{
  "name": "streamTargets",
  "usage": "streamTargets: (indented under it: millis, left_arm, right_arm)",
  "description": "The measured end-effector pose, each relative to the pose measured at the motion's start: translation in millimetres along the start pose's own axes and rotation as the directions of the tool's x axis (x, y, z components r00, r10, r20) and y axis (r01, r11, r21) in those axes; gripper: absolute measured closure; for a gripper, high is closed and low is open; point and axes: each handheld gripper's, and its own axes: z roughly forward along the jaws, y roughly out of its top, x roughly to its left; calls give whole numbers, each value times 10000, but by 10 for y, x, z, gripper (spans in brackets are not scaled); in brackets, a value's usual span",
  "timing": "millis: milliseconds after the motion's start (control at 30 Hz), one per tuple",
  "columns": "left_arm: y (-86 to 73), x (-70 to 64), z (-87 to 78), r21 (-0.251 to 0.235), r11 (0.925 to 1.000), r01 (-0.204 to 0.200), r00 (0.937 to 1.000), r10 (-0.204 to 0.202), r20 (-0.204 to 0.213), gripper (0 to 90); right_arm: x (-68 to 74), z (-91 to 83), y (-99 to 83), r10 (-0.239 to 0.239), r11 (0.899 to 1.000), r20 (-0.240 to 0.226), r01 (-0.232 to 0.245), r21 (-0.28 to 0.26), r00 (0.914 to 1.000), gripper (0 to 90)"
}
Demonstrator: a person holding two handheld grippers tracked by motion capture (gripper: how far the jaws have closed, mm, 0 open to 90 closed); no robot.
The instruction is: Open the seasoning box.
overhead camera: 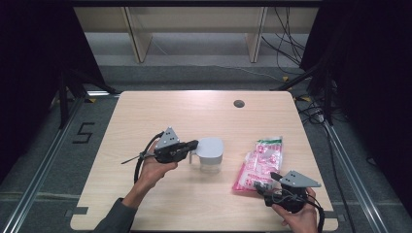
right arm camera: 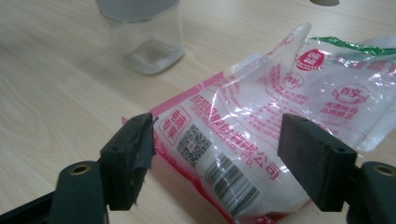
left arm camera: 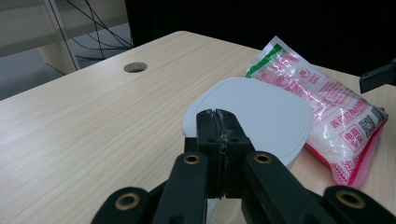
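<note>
Now L tool point(left arm camera: 219, 135) closed at jar lid point(left arm camera: 261, 112) edge; R tool point(right arm camera: 217, 149) wide, straddling bag point(right arm camera: 261, 126).

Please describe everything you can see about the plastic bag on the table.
The plastic bag is a clear pouch with pink-red edges, red print, a green strip at its far end and a barcode near the right tool. It holds white grains. It lies flat on the wooden table, right of the lidded container. The open jaws straddle its near end.
</note>
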Motion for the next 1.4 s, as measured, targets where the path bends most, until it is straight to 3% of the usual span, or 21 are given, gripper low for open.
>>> streamTargets:
  millis: [133, 167, 267, 333, 400, 433, 500, 567, 867, 1067, 1133, 1167, 1200, 1233, 1267, 1333, 1367, 1400]
  left_arm:
    - [-3, 10, -9, 76, 9999, -142, 9999, 142, 3, 882]
    - [-3, 6, -5, 12, 9999, -123, 9999, 123, -5, 882]
    - [-3, 16, -4, -25, 9999, -158, 9999, 158, 16, 881]
    - [-6, 8, -9, -12, 10000, -88, 9999, 88, -51, 880]
    - [-7, 5, -13, 7, 9999, -138, 9999, 138, -44, 879]
    - [-8, 6, -13, 2, 9999, -106, 9999, 106, -36, 879]
    - [-11, 7, -13, -17, 10000, -47, 10000, 47, -35, 878]
    - [-13, 9, -15, -21, 9999, -104, 9999, 104, -44, 878]
    - [-22, 26, -23, -4, 10000, -88, 9999, 88, -93, 876]
    - [-31, 55, -30, -61, 9998, -208, 9998, 208, -57, 879]
    - [-31, 52, -29, -58, 9996, -271, 9996, 271, -74, 880]
    - [-33, 46, -28, -60, 9998, -167, 9998, 167, -99, 881]
    - [-33, 47, -28, -64, 9998, -180, 9998, 180, -108, 881]
    - [-33, 47, -28, -64, 9998, -180, 9998, 180, -108, 881]
    - [-34, 48, -27, -76, 9998, -162, 9998, 162, -102, 881]
    - [-34, 45, -27, -55, 9997, -238, 9997, 237, -107, 881]
    - [-34, 45, -27, -55, 9997, -238, 9997, 237, -107, 881]
    - [-31, 50, -27, -59, 9994, -336, 9994, 336, -100, 881]
  right_arm:
    - [27, 42, 46, -444, 9989, -113, 442, -174, 9990, 345]
    - [65, 41, 55, -211, 9998, -102, 210, -72, 9997, 350]
    - [73, 104, 121, -895, 9955, -84, 892, -311, 9959, 406]
    - [98, 143, 169, -933, 9953, -226, 927, -264, 9954, 487]
    - [94, 211, 233, -1389, 9884, -422, 1358, -685, 9894, 539]
    - [97, 233, 272, -1653, 9828, -285, 1623, -886, 9858, 559]
    - [114, 256, 305, -1642, 9827, -377, 1601, -931, 9857, 575]
    - [141, 362, 403, -1880, 9761, -538, 1804, -1209, 9807, 659]
    - [201, 596, 613, -2216, 9695, -708, 2119, -1235, 9726, 845]
    - [190, 677, 712, -2114, 9712, -912, 1986, -1319, 9731, 887]
    - [215, 701, 730, -1864, 9772, -957, 1745, -1208, 9778, 894]
    - [195, 720, 750, -2229, 9686, -941, 2095, -1341, 9703, 895]
    - [217, 725, 762, -2043, 9732, -980, 1912, -1280, 9740, 895]
    - [221, 736, 773, -2068, 9724, -970, 1935, -1305, 9736, 896]
    - [222, 760, 795, -2314, 9665, -1006, 2168, -1375, 9676, 895]
    - [250, 776, 810, -2152, 9717, -1086, 2018, -1225, 9705, 895]
    - [248, 793, 823, -2343, 9663, -1075, 2194, -1345, 9662, 899]
    - [262, 804, 829, -2251, 9696, -1111, 2113, -1233, 9680, 898]
